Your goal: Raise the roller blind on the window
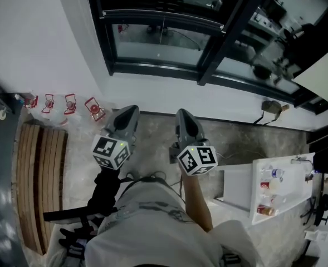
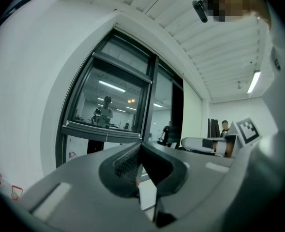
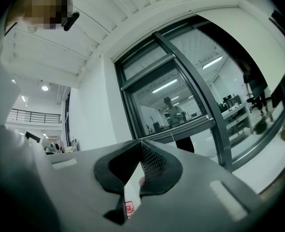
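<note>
Seen from my head, the window (image 1: 164, 38) with its dark frame fills the wall ahead. A pale sheet that looks like the roller blind (image 1: 324, 74) hangs at the far right; in the right gripper view the blind (image 3: 265, 62) shows at the right edge. My left gripper (image 1: 131, 109) and right gripper (image 1: 181, 113) are held side by side, level, pointing at the wall below the window and well short of it. In the left gripper view the left gripper (image 2: 141, 145) has its jaw tips together with nothing held. The right gripper (image 3: 141, 141) stands the same way, shut and empty.
Several small red objects (image 1: 69, 103) stand on the floor along the wall at left, next to a wooden slatted platform (image 1: 41, 171). A white table (image 1: 264, 168) with bottles stands at right. A cable and a small device (image 1: 272, 107) lie below the window's right side.
</note>
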